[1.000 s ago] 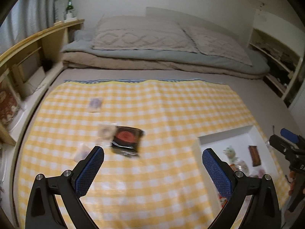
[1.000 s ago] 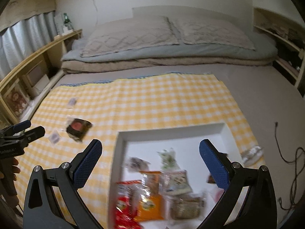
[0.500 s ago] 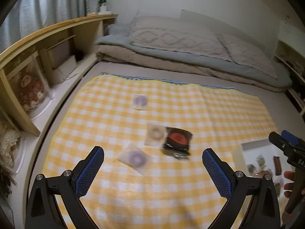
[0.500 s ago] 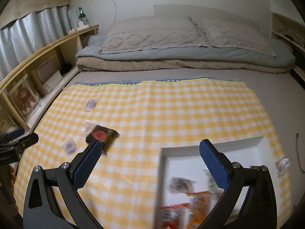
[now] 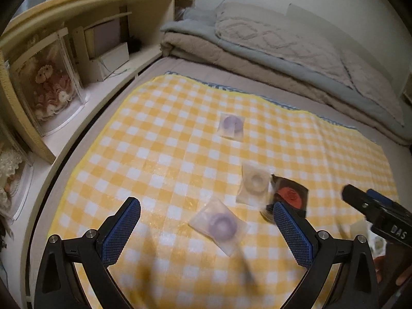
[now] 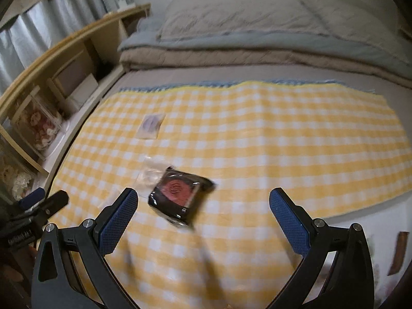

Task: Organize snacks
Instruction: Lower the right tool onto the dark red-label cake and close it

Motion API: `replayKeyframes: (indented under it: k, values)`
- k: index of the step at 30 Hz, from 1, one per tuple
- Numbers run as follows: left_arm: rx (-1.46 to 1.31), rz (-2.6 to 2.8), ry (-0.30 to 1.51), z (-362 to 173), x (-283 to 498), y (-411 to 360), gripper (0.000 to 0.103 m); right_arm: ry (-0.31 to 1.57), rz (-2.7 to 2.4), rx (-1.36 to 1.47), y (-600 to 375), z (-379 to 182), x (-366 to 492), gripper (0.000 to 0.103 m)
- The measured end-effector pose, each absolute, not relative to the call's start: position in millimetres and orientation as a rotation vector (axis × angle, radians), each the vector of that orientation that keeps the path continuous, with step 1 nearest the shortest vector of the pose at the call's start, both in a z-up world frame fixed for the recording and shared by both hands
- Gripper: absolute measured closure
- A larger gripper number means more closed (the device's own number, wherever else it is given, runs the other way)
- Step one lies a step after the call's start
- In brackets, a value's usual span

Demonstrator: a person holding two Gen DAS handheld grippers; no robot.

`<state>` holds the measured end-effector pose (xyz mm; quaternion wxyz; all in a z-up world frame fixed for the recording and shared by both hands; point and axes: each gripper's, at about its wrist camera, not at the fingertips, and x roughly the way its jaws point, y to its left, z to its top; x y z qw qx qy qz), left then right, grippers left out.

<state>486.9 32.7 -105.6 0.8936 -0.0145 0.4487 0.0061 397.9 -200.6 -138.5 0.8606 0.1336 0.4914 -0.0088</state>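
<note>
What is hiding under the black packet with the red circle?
The black packet lies over one edge of a clear packet holding a pale ring, on the yellow checked cloth. Anything else beneath it is covered.

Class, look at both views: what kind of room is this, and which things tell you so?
Most likely a bedroom: a pillow on folded bedding, with wooden shelving beside the mattress.

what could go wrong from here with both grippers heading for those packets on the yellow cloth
1. The pale ring packet touches or overlaps the dark packet with the red circle, so closing on one may drag the other.
2. The left gripper and right gripper are both open and near the same cluster, so they could collide.
3. The purple ring packet lies flat and thin on the soft checked cloth, so the fingers might pinch fabric instead.
</note>
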Motion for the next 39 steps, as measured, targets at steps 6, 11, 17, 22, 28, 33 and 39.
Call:
replayKeyframes:
  k: [6,11,17,22,28,33,39]
  values:
    - [-0.083,0.081,0.994,-143,525,40,0.0,1.149,-0.046,0.375,-182,-186,437,0.0]
    - [-0.136,0.137,1.039,-171,549,43,0.0,1.221,-0.079,0.464,-179,-221,451,0.0]
    - [-0.061,0.181,1.084,-198,568,20,0.0,1.252,-0.046,0.53,-175,-241,463,0.002]
    - [0.059,0.178,1.097,-213,575,-5,0.0,1.302,-0.055,0.529,-178,-255,462,0.013]
    - [0.199,0.19,1.112,-227,575,-21,0.0,1.325,-0.013,0.504,-187,-247,458,0.035]
    - [0.238,0.209,1.121,-225,565,-13,0.0,1.351,-0.01,0.451,-199,-242,451,0.036]
    - [0.237,0.243,1.157,-217,554,4,0.0,1.376,0.0,0.36,-205,-236,438,0.036]
